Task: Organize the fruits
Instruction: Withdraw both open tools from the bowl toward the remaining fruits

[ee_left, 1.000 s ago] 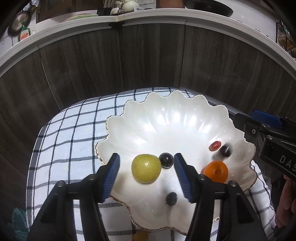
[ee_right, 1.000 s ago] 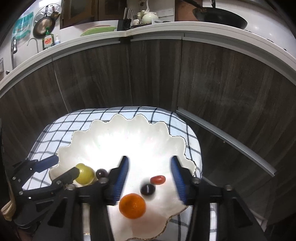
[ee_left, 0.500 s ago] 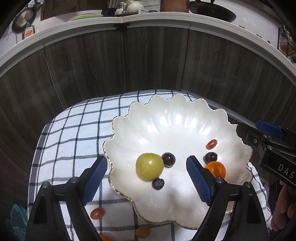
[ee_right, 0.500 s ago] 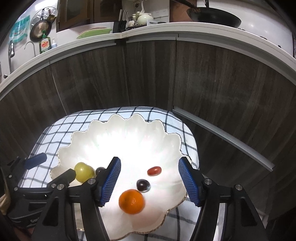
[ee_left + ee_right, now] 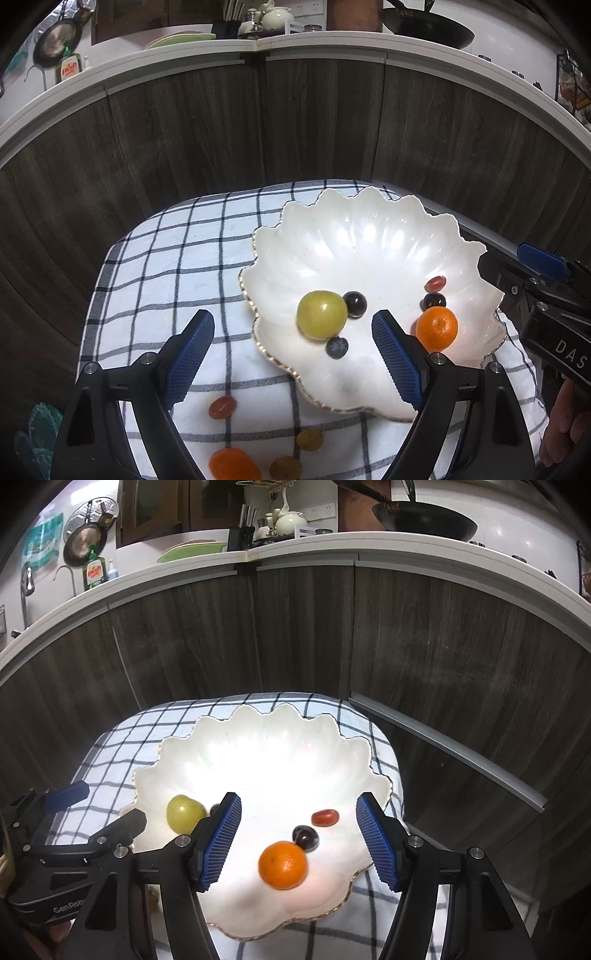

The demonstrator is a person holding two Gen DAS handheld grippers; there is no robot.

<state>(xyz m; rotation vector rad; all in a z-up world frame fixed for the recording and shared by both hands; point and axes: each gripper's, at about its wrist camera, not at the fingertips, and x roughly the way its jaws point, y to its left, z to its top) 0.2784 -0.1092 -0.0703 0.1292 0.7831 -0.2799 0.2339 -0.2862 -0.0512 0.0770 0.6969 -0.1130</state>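
A white scalloped bowl (image 5: 369,236) (image 5: 273,753) sits on a checked cloth. It holds a green fruit (image 5: 322,319) (image 5: 184,813), an orange (image 5: 436,329) (image 5: 283,865), a blueberry (image 5: 337,347), dark grapes (image 5: 354,304) (image 5: 306,837) and a red grape (image 5: 435,283) (image 5: 325,817). Loose on the cloth lie a red grape (image 5: 222,407), an orange (image 5: 233,463) and two yellowish grapes (image 5: 309,439). My left gripper (image 5: 293,356) is open and empty above the bowl's near left rim. My right gripper (image 5: 298,838) is open and empty over the orange.
The checked cloth (image 5: 177,266) covers a small table that ends close behind the bowl. Dark wood cabinet fronts (image 5: 295,122) stand beyond it under a white counter with kitchenware. A teal item (image 5: 37,435) lies low at the left.
Both grippers have opened wider and pulled back and up from the bowl. The left one has let a blueberry go, which rolled next to the green fruit. Loose fruits on the cloth came into view.
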